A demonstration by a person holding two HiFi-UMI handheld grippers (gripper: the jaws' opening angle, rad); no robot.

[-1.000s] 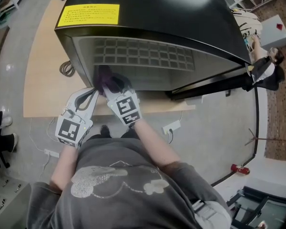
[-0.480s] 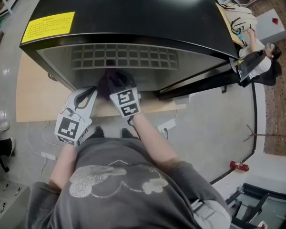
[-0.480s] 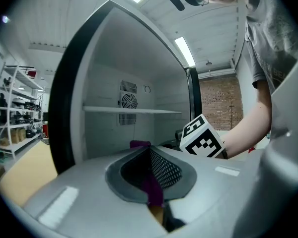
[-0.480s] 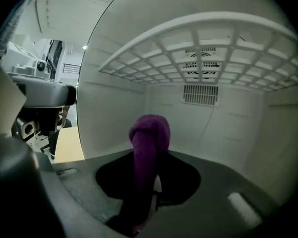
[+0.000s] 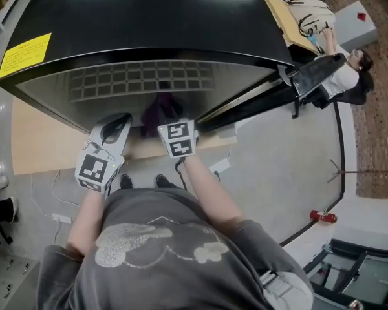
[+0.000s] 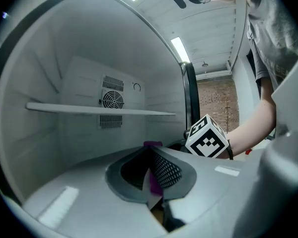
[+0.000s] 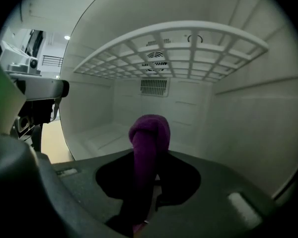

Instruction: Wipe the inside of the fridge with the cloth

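Purple cloth stands bunched in an upright roll between the jaws of the right gripper, which are clamped on it. It sits just inside the front edge of the fridge's opening, above the white floor of the cabinet and below the grid shelf. In the right gripper view the roll rises past the jaw tips, clear of the back wall and its vent.

The left gripper hangs just beside it at the same front edge, near the opening's left corner and not touching the cloth in the head view. Its jaws are pressed together. A thin purple streak shows in the seam between them – I cannot tell what it is. That gripper's view looks along the pale interior to a solid shelf and a round fan grille, with the right gripper's marker cube close on its right.

The fridge is black outside, with a yellow label at its top left corner, and its door is swung open to the right. It stands on a wooden tabletop.
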